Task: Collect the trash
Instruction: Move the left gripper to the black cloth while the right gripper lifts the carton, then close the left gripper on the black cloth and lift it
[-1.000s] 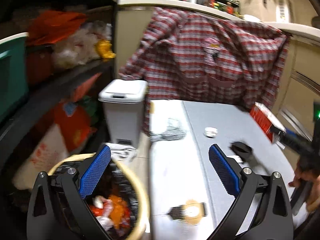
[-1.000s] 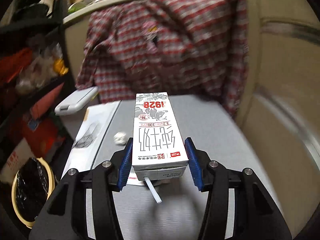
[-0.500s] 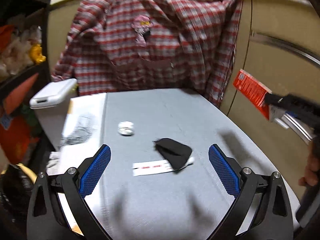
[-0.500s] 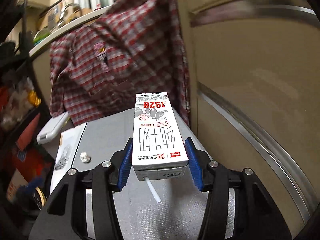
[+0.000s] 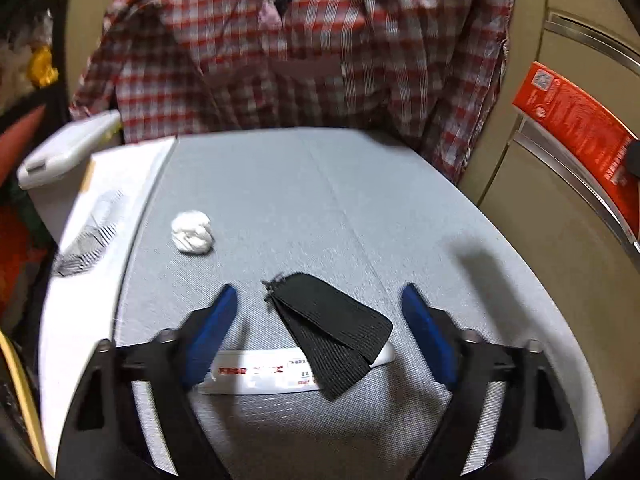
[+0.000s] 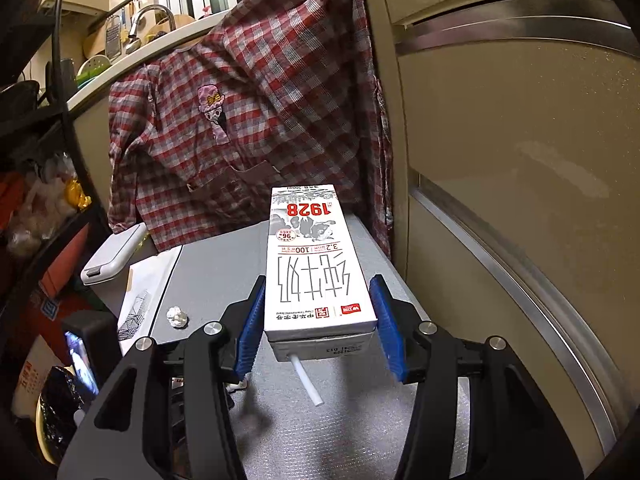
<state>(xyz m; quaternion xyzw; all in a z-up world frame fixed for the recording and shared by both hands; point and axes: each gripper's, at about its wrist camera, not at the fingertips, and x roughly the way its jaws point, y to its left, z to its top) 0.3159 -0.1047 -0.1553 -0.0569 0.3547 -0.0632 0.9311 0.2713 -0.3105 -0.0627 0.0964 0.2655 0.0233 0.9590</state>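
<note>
A black piece of fabric (image 5: 328,328) lies on the grey table (image 5: 320,208), partly over a white wrapper with red print (image 5: 256,374). My left gripper (image 5: 320,320) hangs low over them with its jaws closing; the fabric is between the blue pads, which stand apart from it. A crumpled white paper ball (image 5: 192,233) rests further back on the left, also seen as the paper ball (image 6: 177,316). My right gripper (image 6: 318,320) is shut on a white milk carton (image 6: 316,264) with a straw, held above the table; the carton's red side (image 5: 576,128) shows at the right.
A checked shirt (image 5: 304,52) hangs behind the table. A white lidded bin (image 5: 64,152) stands at the back left beside a white sheet (image 5: 100,216). A lined waste basket (image 6: 60,412) sits on the floor at left. A cabinet wall (image 6: 520,160) runs along the right.
My left gripper swung from over the waste basket to the table, came down over the black fabric, and its jaws narrowed. The right gripper shifted rightwards with the carton, then held still.
</note>
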